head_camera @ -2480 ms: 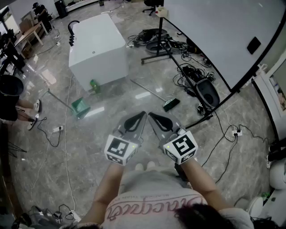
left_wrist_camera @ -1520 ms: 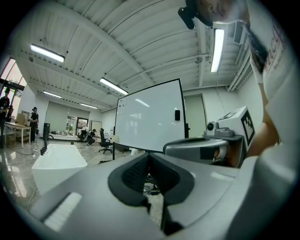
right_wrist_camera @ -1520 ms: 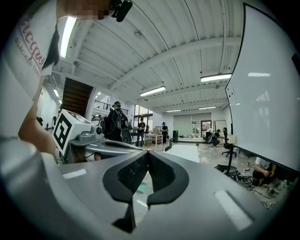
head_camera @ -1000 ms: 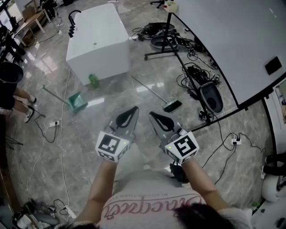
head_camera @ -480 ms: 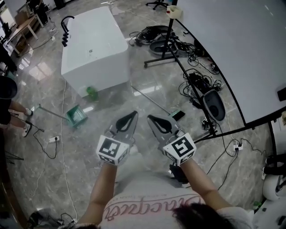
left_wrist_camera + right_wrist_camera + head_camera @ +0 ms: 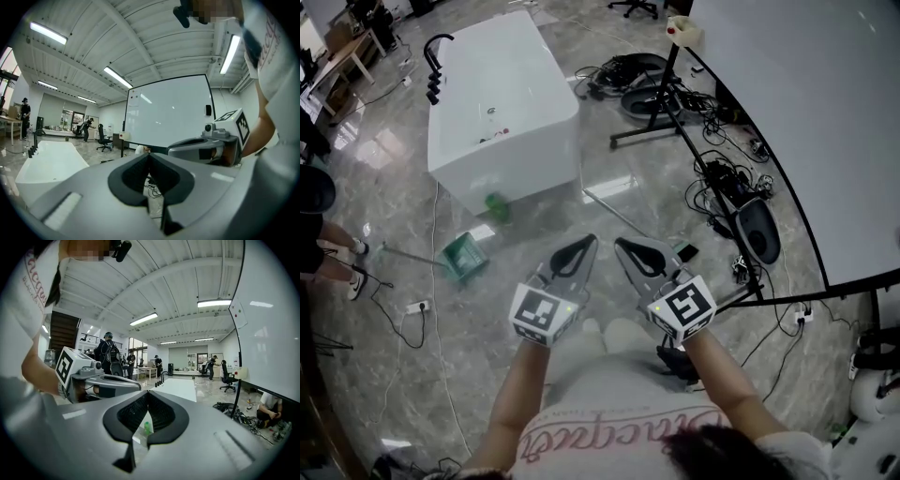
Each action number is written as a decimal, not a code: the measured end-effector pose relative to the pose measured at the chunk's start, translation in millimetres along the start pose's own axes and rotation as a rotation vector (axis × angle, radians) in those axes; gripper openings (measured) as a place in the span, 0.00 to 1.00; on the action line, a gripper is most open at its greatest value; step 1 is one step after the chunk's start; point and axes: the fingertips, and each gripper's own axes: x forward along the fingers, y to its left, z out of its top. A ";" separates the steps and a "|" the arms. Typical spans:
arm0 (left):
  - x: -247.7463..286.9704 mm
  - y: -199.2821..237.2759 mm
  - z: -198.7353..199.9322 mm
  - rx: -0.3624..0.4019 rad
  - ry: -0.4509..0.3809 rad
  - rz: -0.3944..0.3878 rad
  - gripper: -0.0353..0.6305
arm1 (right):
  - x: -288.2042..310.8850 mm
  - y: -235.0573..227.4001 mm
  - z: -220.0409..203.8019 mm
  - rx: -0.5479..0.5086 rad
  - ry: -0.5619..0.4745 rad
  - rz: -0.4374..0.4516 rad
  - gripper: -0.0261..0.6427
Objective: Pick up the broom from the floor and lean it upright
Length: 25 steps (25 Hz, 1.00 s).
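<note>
The person has walked closer. The broom lies flat on the floor just right of the white tub, and its head is now nearly under the right gripper, so pickup can likely begin. The right and left gripper jaws are pressed together and hold nothing. The pink shirt lettering and the tub's small mark are unreadable.

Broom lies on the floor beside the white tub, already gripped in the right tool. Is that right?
Not gripped. The broom lies on the floor beside the white tub, but the right tool is shut on nothing and held clear of it, as the head view shows.
</note>
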 end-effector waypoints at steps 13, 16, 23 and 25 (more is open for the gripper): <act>50.3 49.8 -26.2 -0.065 0.067 -0.005 0.05 | 50.6 -55.0 -21.9 0.074 0.054 0.014 0.04; 76.8 66.4 -32.1 -0.054 0.086 -0.019 0.05 | 68.2 -82.2 -33.3 0.085 0.081 0.011 0.04; 135.0 96.2 -57.9 -0.041 0.165 -0.034 0.05 | 107.8 -135.0 -56.0 0.091 0.126 0.053 0.04; 153.0 104.1 -60.4 -0.046 0.179 -0.036 0.05 | 117.8 -152.2 -58.7 0.103 0.148 0.059 0.04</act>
